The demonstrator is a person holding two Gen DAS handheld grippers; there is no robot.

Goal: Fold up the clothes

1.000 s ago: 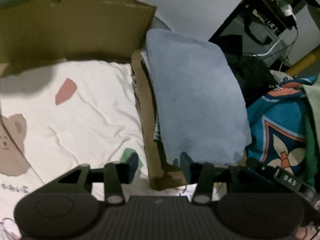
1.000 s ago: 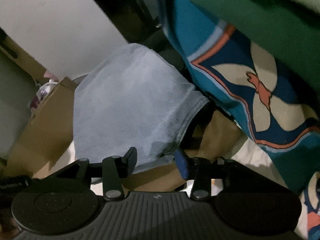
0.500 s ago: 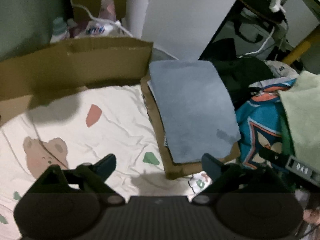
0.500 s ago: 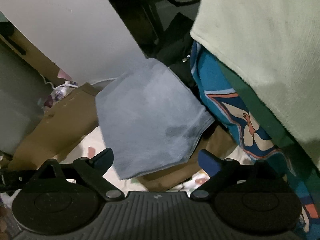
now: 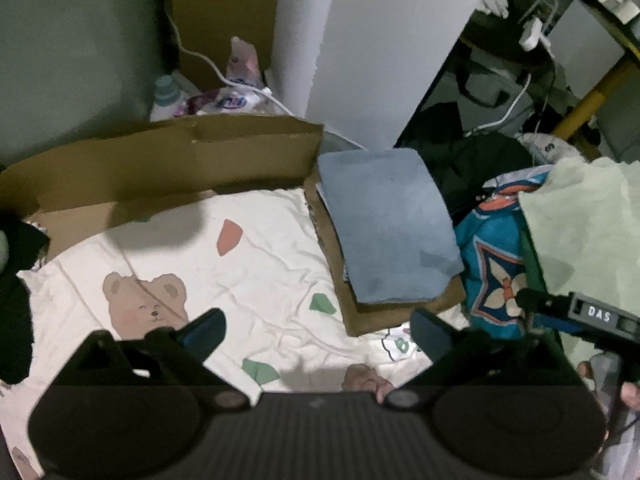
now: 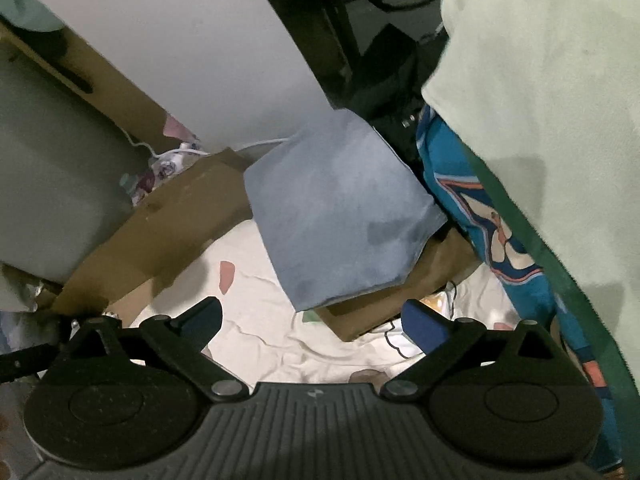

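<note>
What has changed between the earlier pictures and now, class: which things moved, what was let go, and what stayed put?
Both grippers, left and right, have pulled up and away from the folded blue cloth, their fingers just opening wide with nothing between them. The cloth stayed flat on the cardboard, and the bear sheet is unchanged.

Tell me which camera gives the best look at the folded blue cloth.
The left wrist view: the folded blue cloth lies whole and unobstructed on cardboard, all four edges visible. The right wrist view shows it larger but skewed, its far corner meeting the white panel.
</note>
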